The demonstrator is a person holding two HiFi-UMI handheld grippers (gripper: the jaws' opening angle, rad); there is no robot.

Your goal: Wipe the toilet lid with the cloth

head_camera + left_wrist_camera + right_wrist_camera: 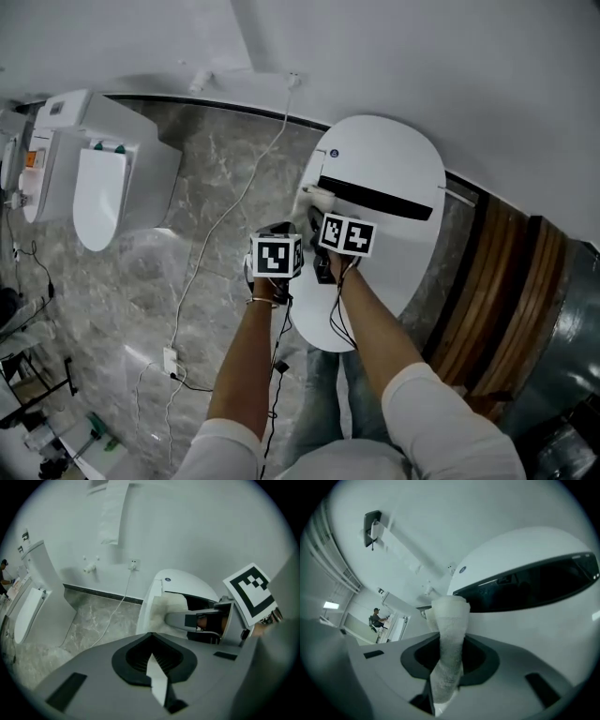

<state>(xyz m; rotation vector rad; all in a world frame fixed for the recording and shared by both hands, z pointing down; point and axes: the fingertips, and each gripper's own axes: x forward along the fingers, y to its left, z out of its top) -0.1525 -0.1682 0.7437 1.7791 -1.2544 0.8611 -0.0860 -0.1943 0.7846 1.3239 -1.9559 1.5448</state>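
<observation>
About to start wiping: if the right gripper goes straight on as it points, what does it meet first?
The lid, probably. The cloth held in the right gripper sticks out ahead, so it would touch first, near the left end of the dark slot. Depth is hard to judge.

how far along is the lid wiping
Done: the cloth is gripped, the right claw shut on it. In hand: the cloth's end sits at the toilet lid, but contact is unclear. Left: the wipe itself, as no wiped area shows. The left claw is shut and empty.
</observation>
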